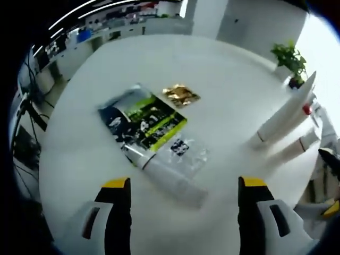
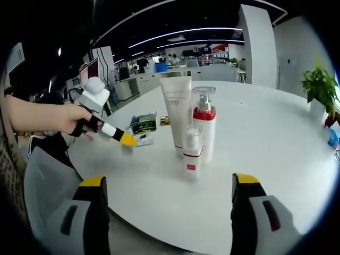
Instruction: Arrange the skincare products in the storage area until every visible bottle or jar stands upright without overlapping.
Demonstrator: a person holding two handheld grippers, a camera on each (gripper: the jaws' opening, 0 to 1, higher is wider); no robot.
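Your left hand-held gripper (image 1: 183, 199) is spread wide, and nothing sits between its 2 yellow-tipped jaws. It hangs over the white tabletop (image 1: 228, 79) and looks down on it.

Just ahead of those jaws a white tube (image 1: 164, 172) lies flat on its side. It rests partly on a clear plastic bag (image 1: 188, 151) with dark print. The far end of the tube touches a dark and green packet (image 1: 143, 121) that lies flat too. A little past the packet is a small gold foil packet (image 1: 180, 95), and the 2 are just apart.

Off to the right in the left gripper view you can see a tall white tube (image 1: 284, 114) and a white bottle with a red band (image 1: 297, 146), close to each other. A green plant (image 1: 289, 59) stands near the far edge of the tabletop.

Your right hand-held gripper (image 2: 170, 212) is spread wide too and holds nothing. In the right gripper view, 3 things stand upright in a tight bunch in front of it: a tall white tube (image 2: 176, 111) at the back, a white pump bottle with a red collar (image 2: 204, 125) beside it, and a small white bottle with a red label (image 2: 191, 154) in front. I cannot tell if they touch.

In that same view your hand (image 2: 64, 119) comes in from the left, holding the left hand-held gripper, whose yellow tip points at the packet on the tabletop.
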